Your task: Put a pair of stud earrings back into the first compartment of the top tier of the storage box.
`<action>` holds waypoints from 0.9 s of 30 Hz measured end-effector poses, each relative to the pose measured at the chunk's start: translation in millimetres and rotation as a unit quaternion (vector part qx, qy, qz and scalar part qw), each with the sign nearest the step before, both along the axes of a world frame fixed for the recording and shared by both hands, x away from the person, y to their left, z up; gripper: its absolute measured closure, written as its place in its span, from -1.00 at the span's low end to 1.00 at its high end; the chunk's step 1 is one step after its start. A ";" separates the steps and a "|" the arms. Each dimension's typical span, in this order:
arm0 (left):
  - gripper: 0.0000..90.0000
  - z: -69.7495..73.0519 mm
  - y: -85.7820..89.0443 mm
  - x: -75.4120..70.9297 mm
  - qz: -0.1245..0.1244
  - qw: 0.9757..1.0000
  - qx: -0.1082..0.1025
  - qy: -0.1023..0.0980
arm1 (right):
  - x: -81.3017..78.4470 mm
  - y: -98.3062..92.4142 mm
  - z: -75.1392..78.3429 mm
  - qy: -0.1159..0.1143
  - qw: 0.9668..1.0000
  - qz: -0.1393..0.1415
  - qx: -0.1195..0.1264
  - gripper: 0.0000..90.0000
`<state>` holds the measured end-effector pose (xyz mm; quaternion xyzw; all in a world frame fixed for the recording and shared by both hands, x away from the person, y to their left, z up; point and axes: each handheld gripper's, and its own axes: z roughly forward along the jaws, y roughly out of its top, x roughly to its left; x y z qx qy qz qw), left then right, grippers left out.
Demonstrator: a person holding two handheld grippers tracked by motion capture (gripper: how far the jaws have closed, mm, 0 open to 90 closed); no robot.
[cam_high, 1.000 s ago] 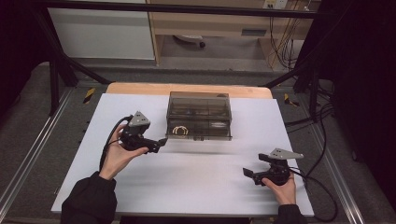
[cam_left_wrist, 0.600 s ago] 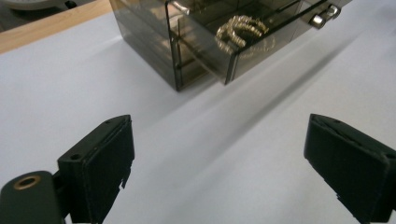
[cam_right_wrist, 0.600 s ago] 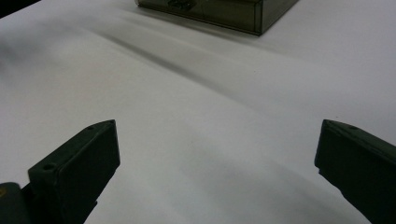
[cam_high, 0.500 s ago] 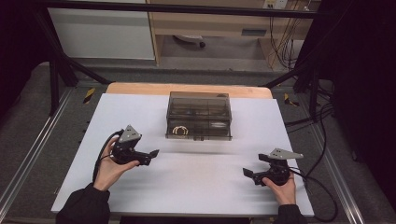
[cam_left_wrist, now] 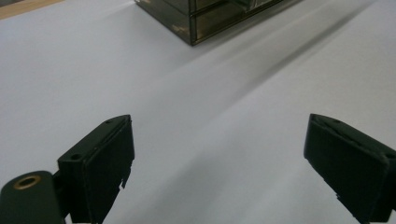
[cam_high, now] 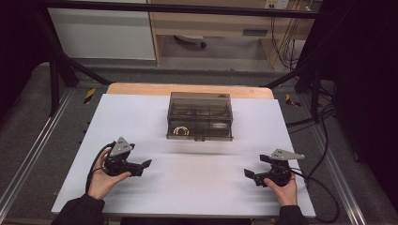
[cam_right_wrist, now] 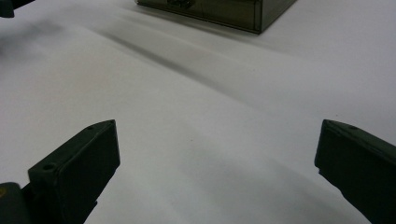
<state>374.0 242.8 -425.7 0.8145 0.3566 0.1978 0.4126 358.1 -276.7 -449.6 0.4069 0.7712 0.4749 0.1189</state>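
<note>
Smoked-plastic drawer box is sitting at the far centre of the white table, drawers looking shut, fronts facing the person, long axis running left-right. Both grippers are idling well short of the box: left gripper off its near-left, right gripper off its near-right. Jaws on both are standing wide apart, gripping nothing. Judging by this, either nothing's started or it's finished.

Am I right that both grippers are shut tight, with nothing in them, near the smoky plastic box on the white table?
Not quite. Both the left gripper and right gripper are wide open, as each gripper view shows. They are indeed empty, with the smoky plastic box ahead on the white table.
</note>
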 end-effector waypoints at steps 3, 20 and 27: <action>-0.81 -2.4 7.2 -1.8 0.006 1.000 -0.002 0.000 | 0.1 -0.1 -0.2 -0.001 1.000 0.000 -0.001 -0.99; -0.81 -21.6 47.3 -9.9 0.033 0.999 0.001 0.007 | -0.2 -0.1 -0.5 0.000 1.000 0.003 -0.002 -0.99; -0.81 -22.8 54.7 -10.8 0.034 0.999 -0.008 0.008 | -0.3 -0.2 -0.4 0.001 1.000 0.003 -0.003 -0.99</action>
